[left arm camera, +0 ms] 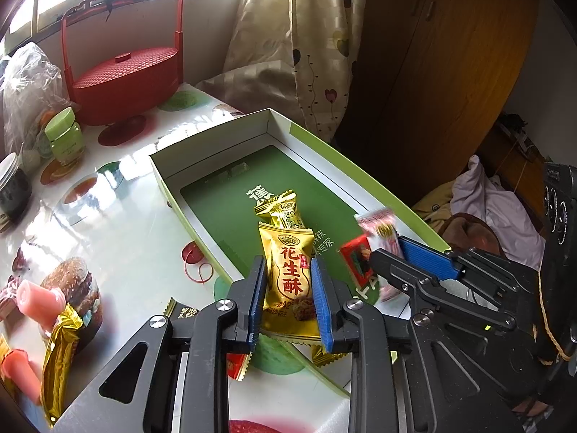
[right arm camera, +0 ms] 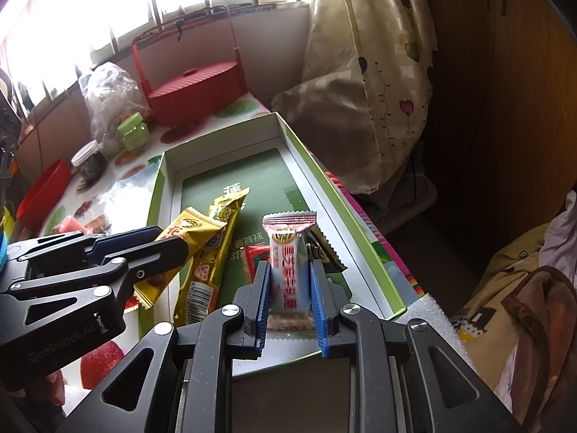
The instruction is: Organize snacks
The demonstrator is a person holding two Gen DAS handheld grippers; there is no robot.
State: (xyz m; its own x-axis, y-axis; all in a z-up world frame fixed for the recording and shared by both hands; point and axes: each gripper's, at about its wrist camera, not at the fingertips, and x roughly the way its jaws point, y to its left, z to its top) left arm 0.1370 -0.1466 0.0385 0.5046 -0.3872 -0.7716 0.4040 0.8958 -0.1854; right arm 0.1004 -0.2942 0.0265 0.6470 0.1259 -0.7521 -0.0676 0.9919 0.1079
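Note:
My left gripper is shut on a gold peanut-crisp packet and holds it over the near end of the open green-and-white box. It also shows in the right wrist view. My right gripper is shut on a white-and-red snack packet, held over the box's near right part; it shows blurred in the left wrist view. Inside the box lie a long gold bar, a small red packet and a dark packet.
Loose snacks lie on the table at left: pink tubes, a burger-print pack, a gold bar. A red lidded basket, a green jar, a dark jar and a plastic bag stand behind.

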